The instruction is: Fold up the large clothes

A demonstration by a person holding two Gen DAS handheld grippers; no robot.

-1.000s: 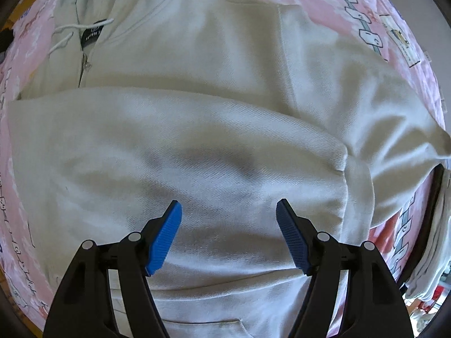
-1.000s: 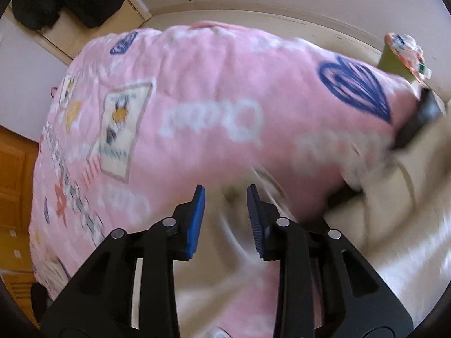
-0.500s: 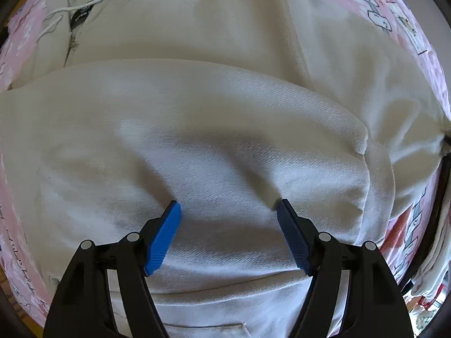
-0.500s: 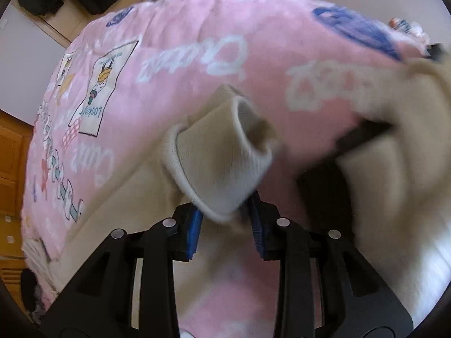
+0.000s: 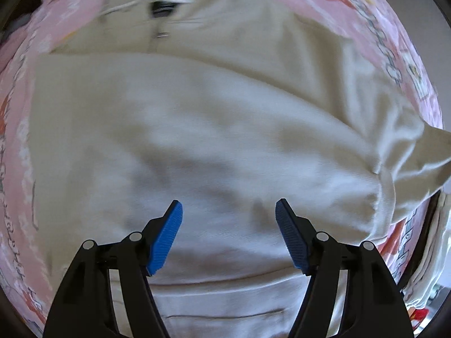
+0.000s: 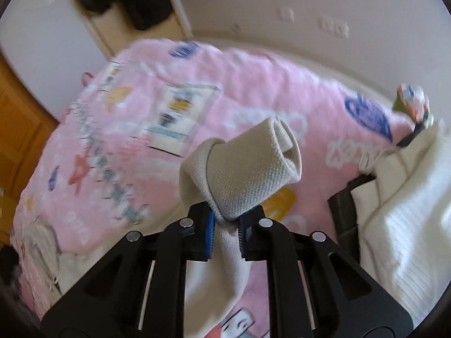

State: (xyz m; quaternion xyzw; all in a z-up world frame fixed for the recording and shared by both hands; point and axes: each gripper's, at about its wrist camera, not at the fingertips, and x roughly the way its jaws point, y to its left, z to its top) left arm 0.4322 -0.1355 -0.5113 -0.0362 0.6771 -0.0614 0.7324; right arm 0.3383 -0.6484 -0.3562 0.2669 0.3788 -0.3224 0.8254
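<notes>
The fingers of the right gripper [image 6: 227, 232] are closing on the ribbed cuff [image 6: 251, 174] of a cream sleeve, with the cloth pinched between the blue pads just below the cuff's rolled opening, so that the cuff is standing up above the fingertips and the sleeve is trailing down between the arms of the tool. The fingers of the left gripper [image 5: 228, 236] are standing wide apart and holding nothing, and we are looking along them at the body of the hoodie [image 5: 197, 146]. We are seeing a large cream zip hoodie lying spread on a bed under a pink printed blanket [image 6: 141, 140], with one panel already laid across the chest, white drawstrings [image 5: 135, 0] and a dark neck label [image 5: 163, 7] at the far end, and a pocket seam near the fingers. We are judging the fabric to be thick, soft and limp, moderately heavy for clothing, neither slippery nor fragile; it is likely to drape and drag rather than hold a crease. The best holds, in our judgement, are the firmer parts: cuffs, hem band and shoulder seams.
</notes>
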